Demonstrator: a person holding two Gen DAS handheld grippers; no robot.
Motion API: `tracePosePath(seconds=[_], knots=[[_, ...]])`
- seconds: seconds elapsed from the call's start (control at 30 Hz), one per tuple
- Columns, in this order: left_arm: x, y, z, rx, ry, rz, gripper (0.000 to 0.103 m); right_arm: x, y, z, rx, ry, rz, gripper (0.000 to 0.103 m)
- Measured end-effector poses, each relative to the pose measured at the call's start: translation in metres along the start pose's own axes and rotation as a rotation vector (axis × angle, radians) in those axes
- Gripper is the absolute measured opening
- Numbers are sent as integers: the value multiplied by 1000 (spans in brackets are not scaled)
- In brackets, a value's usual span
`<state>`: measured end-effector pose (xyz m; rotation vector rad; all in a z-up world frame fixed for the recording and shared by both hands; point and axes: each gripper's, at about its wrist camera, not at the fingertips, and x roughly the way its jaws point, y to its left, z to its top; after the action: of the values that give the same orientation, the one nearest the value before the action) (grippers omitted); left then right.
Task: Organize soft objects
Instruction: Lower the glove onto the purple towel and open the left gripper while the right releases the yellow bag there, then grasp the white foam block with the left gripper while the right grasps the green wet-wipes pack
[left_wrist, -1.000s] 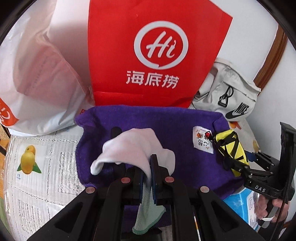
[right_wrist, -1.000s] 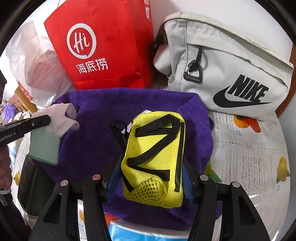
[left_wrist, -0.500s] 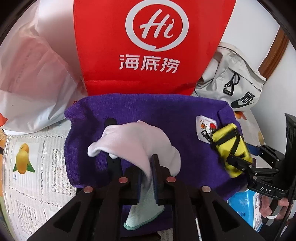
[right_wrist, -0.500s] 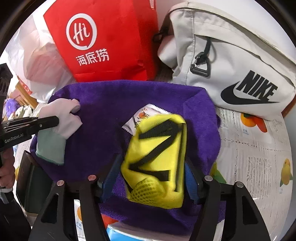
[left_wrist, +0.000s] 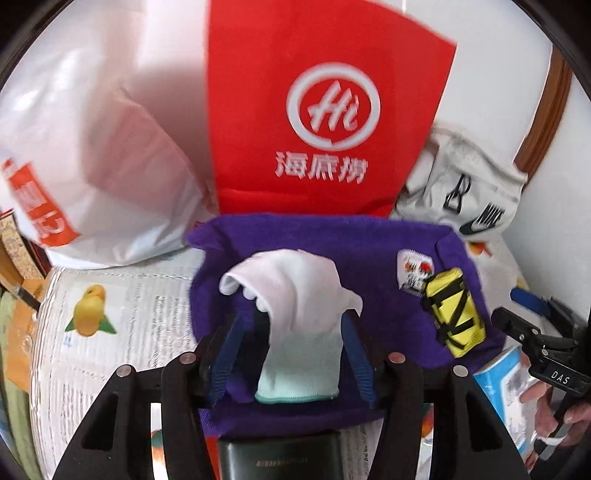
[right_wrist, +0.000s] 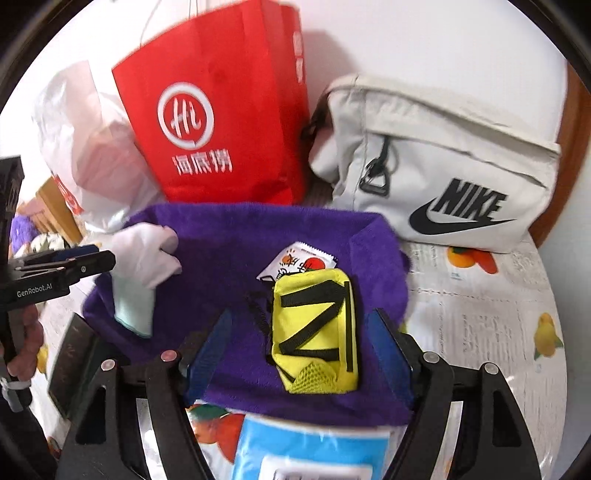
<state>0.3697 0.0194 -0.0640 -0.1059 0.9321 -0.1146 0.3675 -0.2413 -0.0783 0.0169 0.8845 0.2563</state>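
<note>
Purple plush cloth (right_wrist: 236, 251) lies spread on the surface, and both soft things you are sorting rest on it. Your left tool (left_wrist: 291, 332) has its jaws opening, and the white glove (left_wrist: 295, 295) with the mint cuff sits loose between them, draped on the cloth with neither pad pressing it. Your right tool (right_wrist: 301, 343) is also opening, jaws already wide. The yellow pouch (right_wrist: 316, 328) with black straps lies free between them on the cloth, touching neither pad, just beside a small printed sachet (right_wrist: 295, 262).

You appear to be at the release step: both items set down on the cloth, grips letting go. The next move likely calls for drawing each tool up and back without snagging fabric. Watch the glove's cuff near your left pads and the pouch's loose black strap near your right.

Around the cloth: a red paper bag (right_wrist: 218, 110) with a white logo stands directly behind it, a white plastic bag (left_wrist: 96, 166) to its left, and a pale grey sling bag (right_wrist: 443, 166) to its right. A blue-and-white packet (right_wrist: 314, 446) lies at the cloth's near edge under your right tool, and a dark flat object (left_wrist: 279, 458) sits below your left tool. Printed paper with fruit pictures (right_wrist: 480, 314) covers the surface. The back is crowded, so further items would have to go on the cloth's open middle.
</note>
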Motion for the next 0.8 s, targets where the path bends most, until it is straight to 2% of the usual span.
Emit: tracePosePath(seconds=[0.07,0.13,0.2,0.37,0.47,0.53,0.6,0.67,0.8], knots=[[-18,5,-6,-21,-36,-13,53,-12,-2,-4,31,-21,7,76],[-33,8,-13,-21,-58,12,53,-25,-4,-11,60,-25,2,76],[-45,10,-21,-17,-40,12,53,-36,1,-20,62,-1,13,76],[-74,19,-51,-63,-7,-18,56,-79,19,-53,32,-56,-7,76],[-88,18,-75,-64,-3,-9,56,-96,22,-71,50,-44,9,76],[-99,17,-92,-63,-12,6,56,-104,27,-87,31,-13,19,74],[-111,14,-111,-55,-20,-7,56,-113,34,-106,4,-15,-2,74],[-119,12,-129,-60,-34,-14,56,-122,41,-125,-23,-18,18,74],[-124,8,-157,-56,-6,-16,56,-132,55,-166,-89,-18,51,74]])
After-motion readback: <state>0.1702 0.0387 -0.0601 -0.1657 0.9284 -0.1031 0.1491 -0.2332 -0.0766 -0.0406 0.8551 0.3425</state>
